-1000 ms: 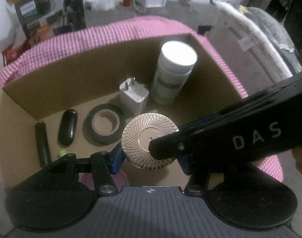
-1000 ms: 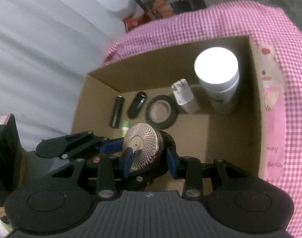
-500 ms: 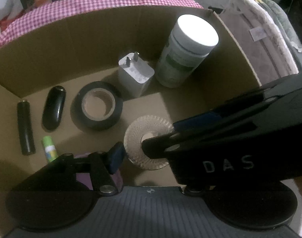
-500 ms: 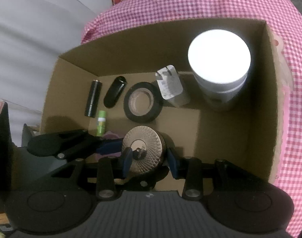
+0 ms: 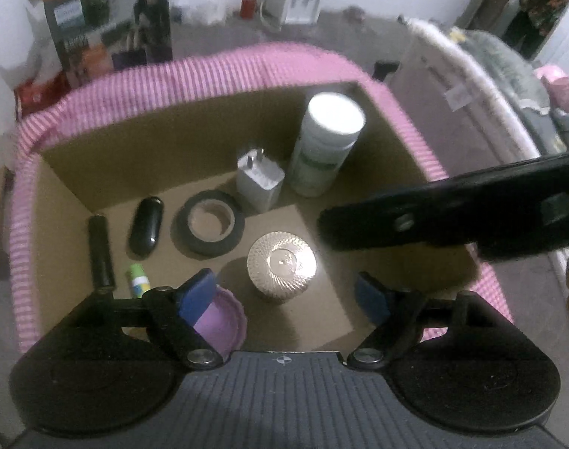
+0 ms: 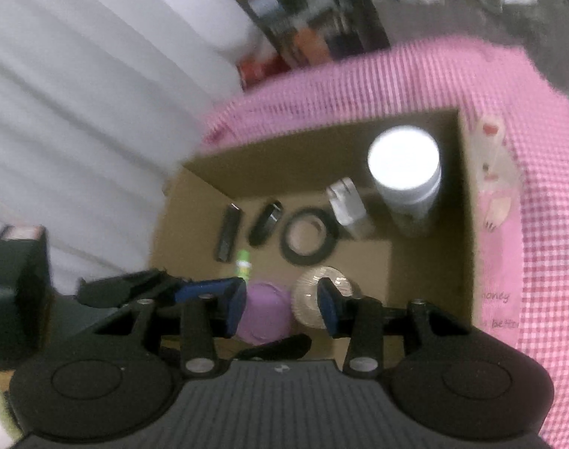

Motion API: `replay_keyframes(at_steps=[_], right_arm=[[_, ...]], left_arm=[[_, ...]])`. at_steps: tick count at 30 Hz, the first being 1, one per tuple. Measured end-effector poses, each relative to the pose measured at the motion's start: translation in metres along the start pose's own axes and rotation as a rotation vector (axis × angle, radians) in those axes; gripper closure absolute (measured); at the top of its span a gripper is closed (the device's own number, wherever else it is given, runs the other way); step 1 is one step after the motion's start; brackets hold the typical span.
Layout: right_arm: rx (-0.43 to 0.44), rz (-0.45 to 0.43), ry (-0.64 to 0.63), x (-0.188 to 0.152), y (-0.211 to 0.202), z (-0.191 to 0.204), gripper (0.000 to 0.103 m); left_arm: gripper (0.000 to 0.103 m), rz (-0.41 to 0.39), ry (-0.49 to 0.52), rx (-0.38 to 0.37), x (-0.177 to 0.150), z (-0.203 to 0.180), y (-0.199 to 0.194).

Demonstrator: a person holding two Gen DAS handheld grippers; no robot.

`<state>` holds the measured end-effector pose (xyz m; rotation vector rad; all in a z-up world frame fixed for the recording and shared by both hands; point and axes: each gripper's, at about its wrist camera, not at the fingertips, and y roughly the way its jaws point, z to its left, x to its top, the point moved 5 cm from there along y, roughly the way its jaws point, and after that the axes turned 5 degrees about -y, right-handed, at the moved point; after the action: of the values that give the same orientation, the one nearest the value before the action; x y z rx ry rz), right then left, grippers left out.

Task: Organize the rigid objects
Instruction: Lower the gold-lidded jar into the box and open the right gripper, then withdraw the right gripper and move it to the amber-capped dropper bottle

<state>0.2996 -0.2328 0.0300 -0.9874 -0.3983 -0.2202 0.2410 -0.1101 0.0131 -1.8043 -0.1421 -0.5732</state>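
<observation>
Progress: my judgement is that the sorting is well advanced. The cardboard box (image 5: 142, 149) already holds a back row of a black cylinder (image 5: 100, 250), a black oval case (image 5: 146, 226), a roll of black tape (image 5: 209, 222), a white plug adapter (image 5: 260, 183) and a tall white-capped bottle (image 5: 327, 146); nearer to me sit a small green-and-white tube (image 5: 137, 280), a purple lid (image 5: 224, 323) and the gold faceted jar (image 5: 281, 266). The jar now stands on the box floor, in the near middle, just beside the tape roll and apart from both walls; nothing grips it.

My left tongs (image 5: 290, 293) have their jaws opening, wide apart; the jar lies beyond and between them, and the blue pads do not press on it. My right tongs (image 6: 282, 305) are likewise opening; the jar shows behind the right-hand pad and the purple lid between the pads, with no contact that I can confirm.

Orientation: the jar stands upright, patterned lid facing up, its axis vertical; the black cylinder, case and tube lie flat, long axes running front to back in the box, roughly parallel; the bottle stands upright.

What is left: I cannot see any loose item outside the box on the pink checked cloth (image 5: 217, 71); whether more remain is not visible.
</observation>
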Motion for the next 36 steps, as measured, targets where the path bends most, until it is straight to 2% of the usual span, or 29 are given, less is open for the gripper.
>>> replay_keyframes(at_steps=[4, 8, 13, 16, 23, 36], right_arm=[[0.051, -0.146, -0.032, -0.020, -0.047, 0.022, 0.047], [0.100, -0.241, -0.046, -0.049, -0.073, 0.041, 0.045], [0.157, -0.309, -0.033, -0.087, -0.082, 0.054, 0.041], [0.160, -0.336, -0.021, -0.104, -0.079, 0.057, 0.041], [0.198, -0.299, 0.038, -0.130, -0.049, 0.063, 0.041], [0.199, -0.222, 0.028, -0.151, -0.009, 0.082, 0.041]], left_arm=[[0.017, -0.099, 0.028, -0.012, -0.021, -0.003, -0.038], [0.015, -0.191, 0.041, -0.013, -0.050, 0.001, -0.071], [0.014, -0.295, 0.024, 0.029, -0.085, 0.014, -0.096], [0.014, -0.335, -0.011, 0.052, -0.103, 0.021, -0.101], [0.013, -0.383, -0.023, 0.122, -0.130, 0.030, -0.107], [0.013, -0.339, -0.050, 0.148, -0.160, 0.046, -0.087]])
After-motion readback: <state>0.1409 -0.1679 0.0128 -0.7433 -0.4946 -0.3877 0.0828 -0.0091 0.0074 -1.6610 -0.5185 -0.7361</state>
